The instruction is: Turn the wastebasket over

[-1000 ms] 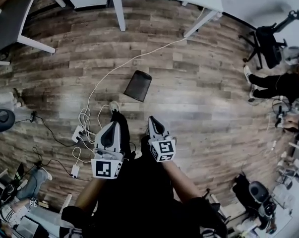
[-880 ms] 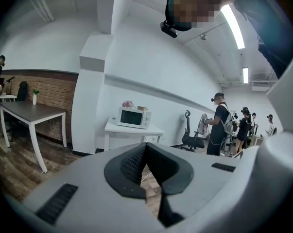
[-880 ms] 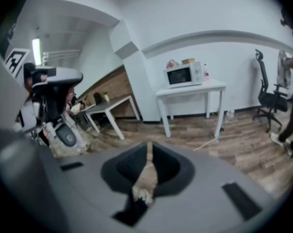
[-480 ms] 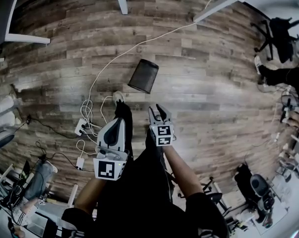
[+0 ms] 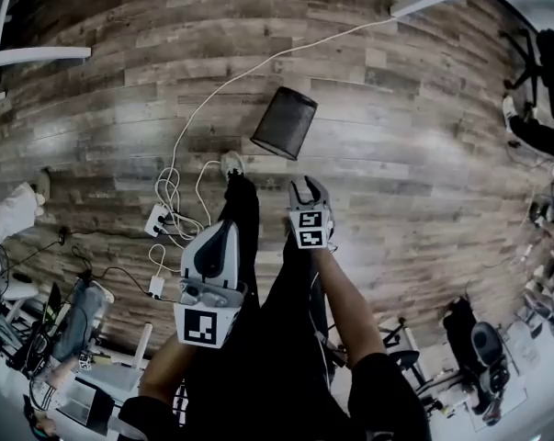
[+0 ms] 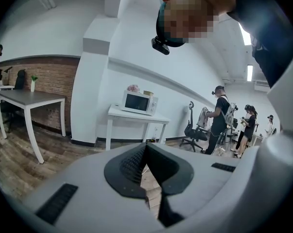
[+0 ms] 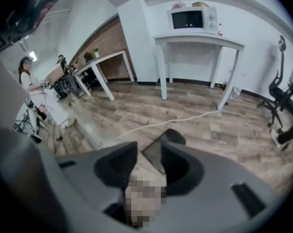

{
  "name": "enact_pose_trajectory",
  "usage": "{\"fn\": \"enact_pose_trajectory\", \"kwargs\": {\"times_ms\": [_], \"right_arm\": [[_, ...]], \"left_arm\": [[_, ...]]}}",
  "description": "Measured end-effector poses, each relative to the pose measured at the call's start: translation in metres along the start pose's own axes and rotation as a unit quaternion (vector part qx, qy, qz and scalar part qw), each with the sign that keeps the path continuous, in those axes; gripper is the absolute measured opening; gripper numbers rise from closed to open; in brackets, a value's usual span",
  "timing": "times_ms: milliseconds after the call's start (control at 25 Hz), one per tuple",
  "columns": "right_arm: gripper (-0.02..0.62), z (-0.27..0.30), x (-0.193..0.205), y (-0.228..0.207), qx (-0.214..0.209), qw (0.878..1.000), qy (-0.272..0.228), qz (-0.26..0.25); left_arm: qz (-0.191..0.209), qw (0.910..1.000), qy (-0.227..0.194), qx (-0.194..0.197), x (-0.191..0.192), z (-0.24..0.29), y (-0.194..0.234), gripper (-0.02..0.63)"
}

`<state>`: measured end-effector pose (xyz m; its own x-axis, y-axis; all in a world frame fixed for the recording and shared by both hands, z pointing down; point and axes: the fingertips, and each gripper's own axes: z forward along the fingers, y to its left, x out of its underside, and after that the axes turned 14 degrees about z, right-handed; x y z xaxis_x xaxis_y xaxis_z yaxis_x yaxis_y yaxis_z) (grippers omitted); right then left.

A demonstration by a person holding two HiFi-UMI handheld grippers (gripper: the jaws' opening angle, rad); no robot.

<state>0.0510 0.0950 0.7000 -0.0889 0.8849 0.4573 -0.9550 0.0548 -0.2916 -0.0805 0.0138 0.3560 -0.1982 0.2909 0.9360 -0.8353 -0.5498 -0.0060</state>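
The black mesh wastebasket [image 5: 284,122] is on the wood floor just ahead of my feet. It seems to stand upright, wider dark mouth up. My right gripper [image 5: 309,187] hangs a short way in front of it, pointing steeply down, and its jaws are opening. In the right gripper view the wastebasket [image 7: 160,149] shows through the gap of the right gripper [image 7: 148,154], still clear of the pads. My left gripper [image 5: 225,228] is shut and empty, farther back on the left. In its own view the left gripper [image 6: 146,152] points across the room.
A white cable [image 5: 223,88] runs across the floor to a power strip [image 5: 153,219] left of my feet. White table legs [image 5: 38,55] stand at the back. Office chairs [image 5: 543,58] and people are at the right. A white table with a microwave [image 7: 191,18] stands by the wall.
Both grippers have dropped toward the floor, and the wastebasket now sits nearer to them. The right gripper's jaws have gone from shut to open and tilted downward at the wastebasket.
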Motion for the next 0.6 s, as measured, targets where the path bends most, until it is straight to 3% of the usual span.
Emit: {"fn": "enact_pose_trajectory", "kwargs": {"times_ms": [240, 600], "right_arm": [[0.164, 0.065, 0.042, -0.014, 0.015, 0.999, 0.036, -0.024], [0.19, 0.154, 0.113, -0.034, 0.033, 0.993, 0.099, -0.055]], "left_arm": [[0.01, 0.9997, 0.017, 0.011, 0.038, 0.014, 0.009, 0.034], [-0.028, 0.9988, 0.038, -0.012, 0.099, 0.028, 0.018, 0.034]]}}
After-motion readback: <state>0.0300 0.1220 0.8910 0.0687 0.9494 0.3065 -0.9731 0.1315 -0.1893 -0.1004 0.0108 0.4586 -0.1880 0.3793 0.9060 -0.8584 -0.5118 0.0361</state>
